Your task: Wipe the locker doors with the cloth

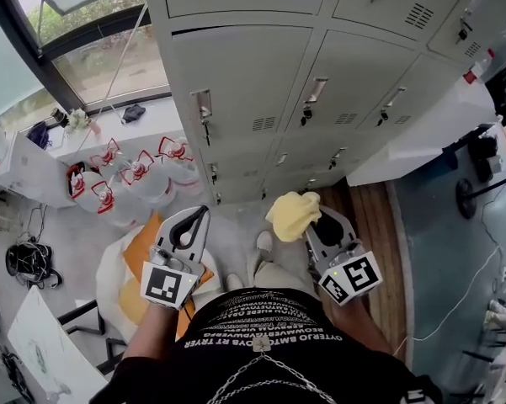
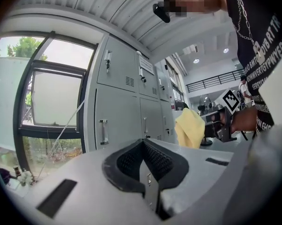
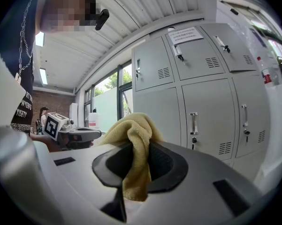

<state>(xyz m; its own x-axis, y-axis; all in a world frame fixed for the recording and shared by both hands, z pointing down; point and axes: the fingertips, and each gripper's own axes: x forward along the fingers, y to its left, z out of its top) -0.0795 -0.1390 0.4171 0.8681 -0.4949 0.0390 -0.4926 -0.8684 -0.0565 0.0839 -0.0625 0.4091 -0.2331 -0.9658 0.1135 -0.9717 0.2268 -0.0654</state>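
Right tongs [image 3: 140, 150] are clamped on the yellow cloth [image 3: 131, 135]. It is bunched into a thick fold between the pads, with one end hanging down on the near side and a rounded hump standing beyond the tips. Left tongs [image 2: 143, 149] are pressed together with nothing between them, held beside the right ones and close in front of the person's body. The cloth is thus in the air and touches no door. The grey locker doors [image 1: 244, 82] stand straight ahead of both hands, well apart from the cloth. The right hand is plainly the one to reach them, since it carries the cloth and points toward the middle columns. Each door is a tall upright panel, so a stroke would likely run up and down or across its flat face, with the hump of cloth pushed forward to meet the metal. Several things stick out from those faces and could snag the fabric: upright handles [image 1: 204, 106], keys [image 1: 306, 116] hanging in the locks, and slotted vents [image 1: 263, 124]. Lower down, white bags with red print [image 1: 135, 173] crowd the floor [image 1: 236, 225] at the foot of the leftmost column, beneath a window [image 1: 109, 49]. A white tabletop [image 1: 421, 137] butts against the lockers on the right and seems to hide part of the far doors. The middle doors look the most open to approach.
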